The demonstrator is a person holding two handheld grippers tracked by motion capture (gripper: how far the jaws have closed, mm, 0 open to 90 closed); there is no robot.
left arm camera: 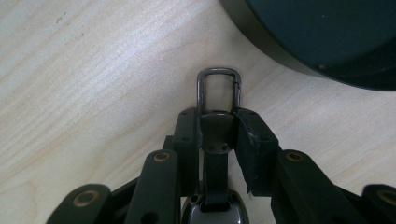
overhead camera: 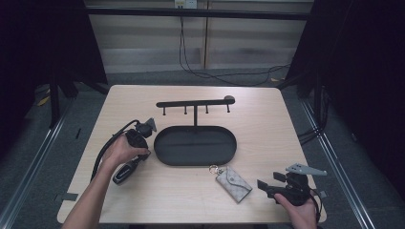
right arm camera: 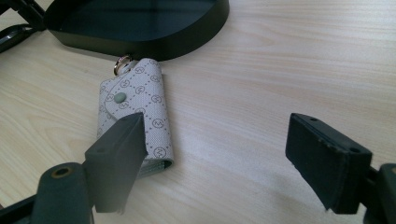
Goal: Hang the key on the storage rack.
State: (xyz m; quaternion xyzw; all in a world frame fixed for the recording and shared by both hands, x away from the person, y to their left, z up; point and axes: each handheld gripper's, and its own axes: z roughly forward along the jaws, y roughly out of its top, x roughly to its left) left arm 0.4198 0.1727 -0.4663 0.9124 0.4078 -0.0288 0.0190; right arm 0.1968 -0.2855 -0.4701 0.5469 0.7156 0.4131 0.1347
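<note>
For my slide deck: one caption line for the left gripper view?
Left gripper shut on a car key fob, its metal clasp pointing toward the black oval tray.

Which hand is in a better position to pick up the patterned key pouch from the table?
Right. The right gripper has open jaws near the key pouch. The left gripper is shut on a metal clip.

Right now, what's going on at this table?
A person holds a gripper in each hand at a wooden table. The left gripper is shut on a dark key fob strap with a metal clasp, just beside the black oval tray of a hook stand. The right gripper is open, resting near a patterned key pouch that lies flat on the table in front of the tray.
</note>
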